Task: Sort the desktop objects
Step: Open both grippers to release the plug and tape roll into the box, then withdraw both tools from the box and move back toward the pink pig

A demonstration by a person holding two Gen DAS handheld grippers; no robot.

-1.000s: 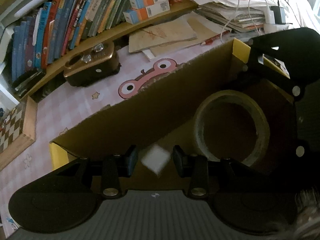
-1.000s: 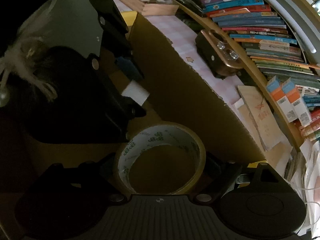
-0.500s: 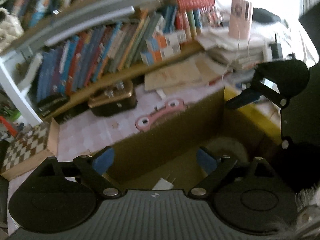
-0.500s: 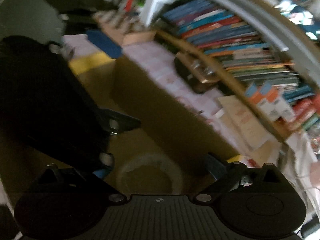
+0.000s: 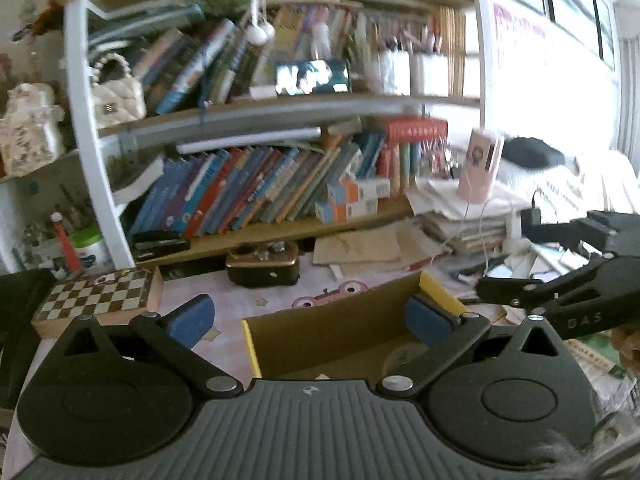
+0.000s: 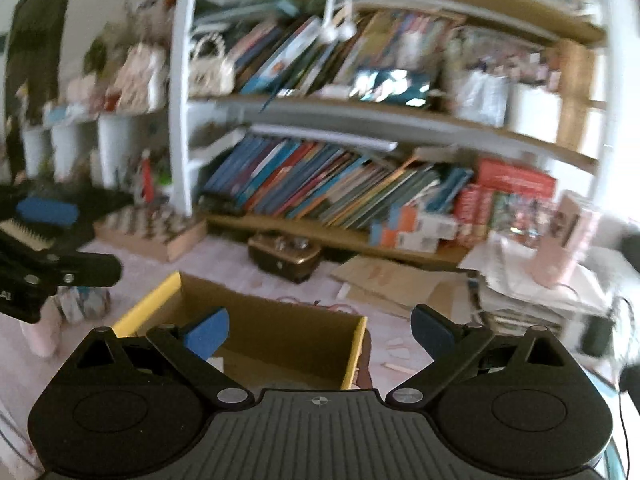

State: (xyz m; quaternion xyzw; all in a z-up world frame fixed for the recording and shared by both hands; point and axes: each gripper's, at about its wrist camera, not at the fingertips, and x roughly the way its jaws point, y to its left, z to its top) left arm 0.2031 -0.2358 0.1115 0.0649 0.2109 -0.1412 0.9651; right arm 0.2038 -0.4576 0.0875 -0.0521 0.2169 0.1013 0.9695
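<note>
An open cardboard box (image 5: 332, 332) with yellow edges sits on the pink desk mat below both grippers. Inside it I make out the rim of a tape roll (image 5: 400, 356) and a small white piece (image 5: 324, 376). My left gripper (image 5: 310, 316) hangs above the box, its jaws opening wide with nothing between them. My right gripper (image 6: 320, 330) is open and empty above the same box (image 6: 280, 320), where the white piece (image 6: 216, 362) shows by its left pad. Each gripper appears in the other's view: the right gripper (image 5: 506, 256) at the right edge, the left gripper (image 6: 76, 240) at the left edge.
Behind the box lie a brown case (image 5: 262, 268), a chessboard box (image 5: 100, 300) at the left and loose cardboard sheets (image 5: 360, 248). A stack of papers (image 5: 460, 216) with a pink cup (image 5: 480, 168) stands at the right. Packed bookshelves (image 5: 260, 196) close off the back.
Both grippers have lifted up and back out of the box. The left let go of the white piece and the right left the tape roll; both jaws spread wide.
</note>
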